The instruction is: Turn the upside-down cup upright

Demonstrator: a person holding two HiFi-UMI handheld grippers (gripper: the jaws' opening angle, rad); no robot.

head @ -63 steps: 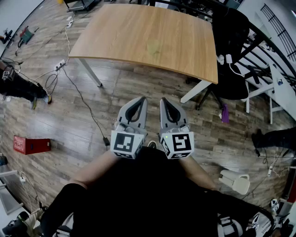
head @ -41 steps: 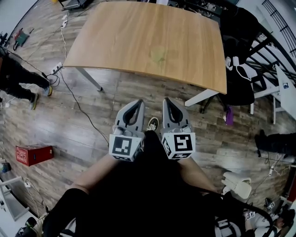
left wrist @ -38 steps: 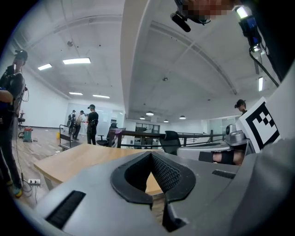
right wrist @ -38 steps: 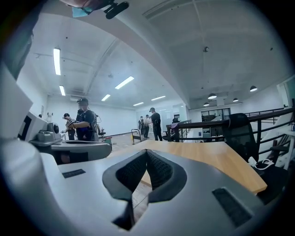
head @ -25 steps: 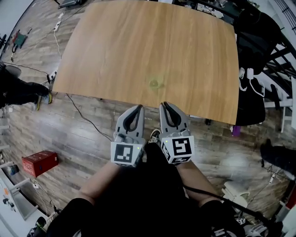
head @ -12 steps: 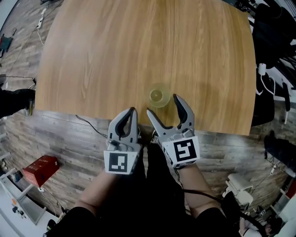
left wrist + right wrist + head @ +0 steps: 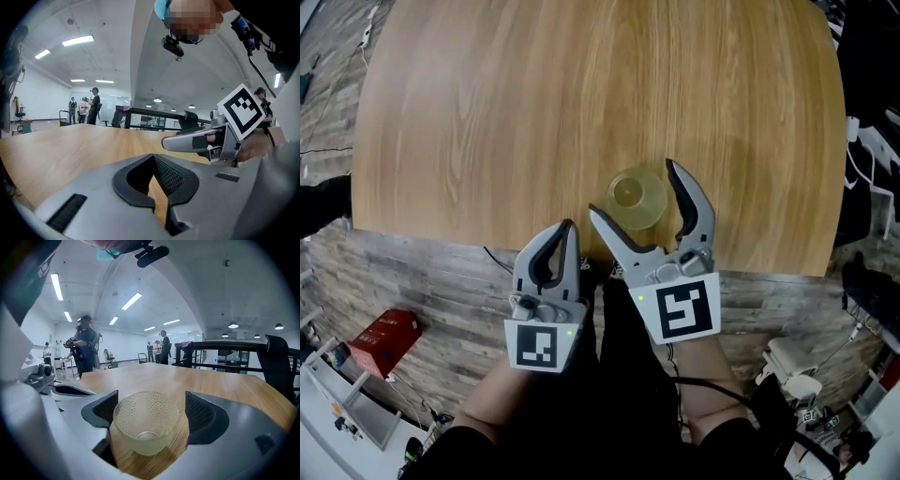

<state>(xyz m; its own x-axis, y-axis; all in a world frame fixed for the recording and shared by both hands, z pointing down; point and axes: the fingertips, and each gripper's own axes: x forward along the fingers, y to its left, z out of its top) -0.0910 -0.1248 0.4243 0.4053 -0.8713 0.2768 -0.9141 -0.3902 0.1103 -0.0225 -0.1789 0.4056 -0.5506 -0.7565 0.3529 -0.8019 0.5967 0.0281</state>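
A small clear, pebbled cup (image 7: 636,199) stands on the wooden table (image 7: 487,112) near its front edge. In the right gripper view the cup (image 7: 146,423) shows its wider end at the top and a small round base low inside. My right gripper (image 7: 633,187) has its jaws opening, one on each side of the cup, and the pads (image 7: 202,414) stand clear of the glass. My left gripper (image 7: 567,227) is shut and empty, just left of the right one at the table's edge. It appears in its own view (image 7: 157,187), with the right gripper (image 7: 197,140) beside it.
A red box (image 7: 384,336) and a cable lie on the plank floor at the left. A black chair (image 7: 872,56) stands at the table's right end, and a white stool (image 7: 792,361) is behind me. People (image 7: 86,348) stand far off in the hall.
The table has come close and both grippers have sunk to its front edge. The right jaws, shut a second ago, have spread around the cup. The left jaws stayed shut.
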